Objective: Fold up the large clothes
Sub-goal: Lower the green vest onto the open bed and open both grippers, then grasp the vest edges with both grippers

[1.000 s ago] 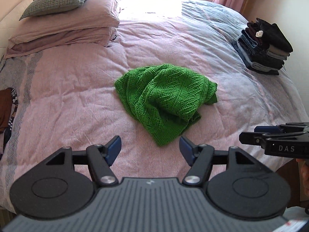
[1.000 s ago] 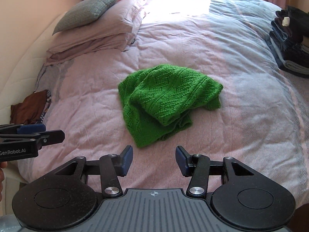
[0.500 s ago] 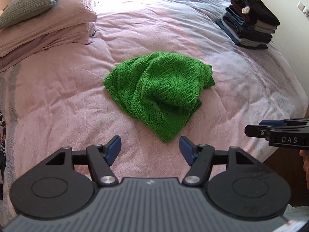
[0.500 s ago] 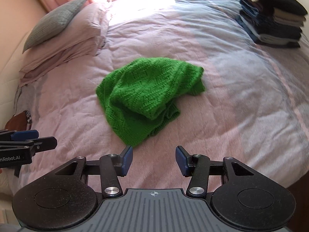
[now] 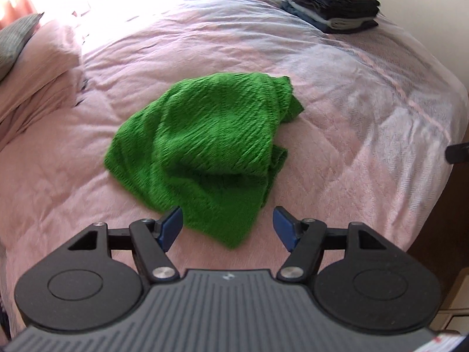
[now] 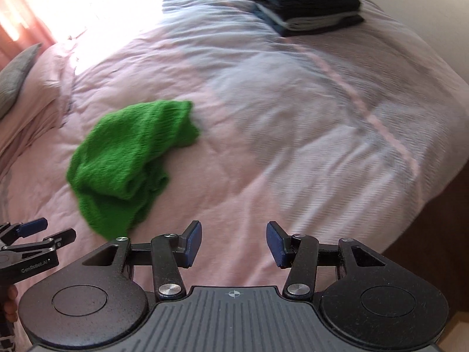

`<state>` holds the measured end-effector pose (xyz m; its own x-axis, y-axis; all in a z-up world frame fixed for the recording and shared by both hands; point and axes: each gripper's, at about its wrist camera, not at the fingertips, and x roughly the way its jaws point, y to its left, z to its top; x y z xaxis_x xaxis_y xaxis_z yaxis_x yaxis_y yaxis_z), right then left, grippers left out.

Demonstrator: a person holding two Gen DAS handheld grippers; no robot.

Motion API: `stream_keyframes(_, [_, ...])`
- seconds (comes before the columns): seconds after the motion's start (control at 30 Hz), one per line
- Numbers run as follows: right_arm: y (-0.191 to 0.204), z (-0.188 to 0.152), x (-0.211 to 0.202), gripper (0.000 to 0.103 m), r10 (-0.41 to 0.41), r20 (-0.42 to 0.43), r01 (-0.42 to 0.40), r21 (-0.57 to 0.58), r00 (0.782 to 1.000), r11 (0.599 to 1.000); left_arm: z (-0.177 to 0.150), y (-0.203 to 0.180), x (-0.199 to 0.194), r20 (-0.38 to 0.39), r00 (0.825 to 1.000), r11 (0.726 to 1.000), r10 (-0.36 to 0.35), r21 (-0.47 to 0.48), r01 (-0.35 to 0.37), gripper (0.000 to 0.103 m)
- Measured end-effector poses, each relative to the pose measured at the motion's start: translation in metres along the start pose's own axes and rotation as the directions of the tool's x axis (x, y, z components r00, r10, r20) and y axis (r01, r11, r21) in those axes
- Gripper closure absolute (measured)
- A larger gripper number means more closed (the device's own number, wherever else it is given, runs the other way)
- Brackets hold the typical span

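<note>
**Both grippers poised over the crumpled green knit**

Pink bedspread [image 5: 337, 135] fills the left wrist view, sunlight blazing across it toward eleven o'clock, pillows [image 5: 38, 67] heaped at nine. Dead centre lies the green sweater [image 5: 205, 152], bunched and unfolded, its near corner trailing down to six o'clock. And look at the left gripper [image 5: 227, 228]: jaws spread wide, nothing gripped, that near corner of the knit showing in the gap between the blue pads [image 5: 171, 228], which are not closed on it. Up at one o'clock, a neat stack of folded clothes [image 5: 337, 3] sits at the far edge of the bed. A dark sliver at three o'clock could be the other tool; too little shows to say.

Over to the right wrist view, blurred. Same bedspread [image 6: 293, 117], and the sweater [image 6: 129, 164] sits at nine o'clock, well off to the side. The right gripper [image 6: 234, 243] hangs over bare spread, jaws parted wide, empty, nothing between the pads [image 6: 193, 243]. The left gripper [image 6: 44, 231] pokes in at eight o'clock, near the knit's lower edge. The folded stack [image 6: 307, 3] is at twelve.
</note>
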<state>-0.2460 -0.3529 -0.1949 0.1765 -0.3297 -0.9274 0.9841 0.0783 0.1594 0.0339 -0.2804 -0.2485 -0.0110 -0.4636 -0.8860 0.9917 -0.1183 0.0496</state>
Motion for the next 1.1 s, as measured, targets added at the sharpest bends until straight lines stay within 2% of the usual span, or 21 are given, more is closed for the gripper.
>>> stream_keyframes(0.13, [-0.039, 0.009, 0.005, 0.057, -0.046, -0.010, 0.046, 0.050, 0.999, 0.998, 0.014, -0.028, 0.046, 0.028, 1.000, 0.996, 0.013, 0.088, -0.015, 0.039])
stream_keyframes(0.37, [-0.088, 0.017, 0.019, 0.057, -0.113, -0.063, 0.119, 0.092, 0.992, 0.989, 0.036, -0.059, 0.124, 0.043, 0.989, 0.955, 0.145, 0.254, -0.151, 0.040])
stream_keyframes(0.4, [-0.091, 0.017, 0.023, 0.057, -0.117, -0.071, 0.124, 0.096, 0.991, 0.988, 0.038, -0.059, 0.131, 0.042, 0.987, 0.951, 0.154, 0.266, -0.160, 0.054])
stream_keyframes(0.43, [-0.093, 0.018, 0.026, 0.057, -0.118, -0.078, 0.126, 0.098, 0.990, 0.987, 0.039, -0.058, 0.135, 0.045, 0.984, 0.943, 0.173, 0.280, -0.178, 0.079])
stream_keyframes(0.5, [-0.091, 0.021, 0.034, 0.057, -0.111, -0.091, 0.120, 0.097, 0.990, 0.988, 0.042, -0.049, 0.132, 0.048, 0.982, 0.936, 0.181, 0.298, -0.187, 0.094])
stream_keyframes(0.6, [-0.076, 0.030, 0.047, 0.057, -0.085, -0.097, 0.091, 0.061, 0.992, 0.994, 0.042, -0.013, 0.094, 0.102, 0.976, 0.958, 0.194, 0.193, -0.210, 0.095])
stream_keyframes(0.7, [-0.051, 0.040, 0.062, 0.057, -0.053, -0.097, 0.054, 0.010, 0.994, 0.998, 0.036, 0.061, 0.036, 0.129, 0.963, 0.971, 0.238, -0.036, -0.235, 0.095])
stream_keyframes(0.73, [-0.040, 0.044, 0.068, 0.057, -0.041, -0.096, 0.041, -0.008, 0.995, 0.999, 0.032, 0.090, 0.017, 0.130, 0.954, 0.959, 0.270, -0.125, -0.255, 0.095])
stream_keyframes(0.8, [-0.017, 0.051, 0.078, 0.057, -0.009, -0.092, 0.005, -0.046, 0.996, 0.999, 0.014, 0.151, -0.016, 0.096, 0.938, 0.905, 0.332, -0.313, -0.288, 0.095])
stream_keyframes(0.87, [0.011, 0.057, 0.088, 0.057, 0.029, -0.092, -0.038, -0.098, 0.995, 0.994, -0.016, 0.204, -0.035, 0.023, 0.921, 0.823, 0.389, -0.458, -0.336, 0.095])
stream_keyframes(0.9, [0.026, 0.058, 0.093, 0.057, 0.047, -0.094, -0.059, -0.130, 0.994, 0.990, -0.034, 0.223, -0.038, -0.029, 0.908, 0.786, 0.418, -0.490, -0.378, 0.095])
stream_keyframes(0.97, [0.054, 0.058, 0.105, 0.057, 0.067, -0.106, -0.087, -0.192, 0.992, 0.978, -0.074, 0.248, -0.031, -0.149, 0.875, 0.736, 0.461, -0.487, -0.471, 0.094])
stream_keyframes(1.0, [0.066, 0.056, 0.111, 0.057, 0.071, -0.116, -0.095, -0.216, 0.991, 0.972, -0.092, 0.256, -0.024, -0.217, 0.862, 0.725, 0.458, -0.470, -0.504, 0.093])
stream_keyframes(1.03, [0.076, 0.053, 0.118, 0.057, 0.073, -0.126, -0.102, -0.236, 0.989, 0.966, -0.112, 0.260, -0.015, -0.304, 0.839, 0.714, 0.451, -0.441, -0.543, 0.093])
stream_keyframes(1.07, [0.084, 0.051, 0.123, 0.057, 0.075, -0.137, -0.107, -0.252, 0.988, 0.962, -0.128, 0.257, -0.008, -0.365, 0.811, 0.709, 0.457, -0.401, -0.580, 0.093])
stream_keyframes(1.1, [0.091, 0.049, 0.127, 0.057, 0.075, -0.146, -0.112, -0.265, 0.986, 0.958, -0.139, 0.250, -0.007, -0.374, 0.807, 0.723, 0.457, -0.373, -0.582, 0.092])
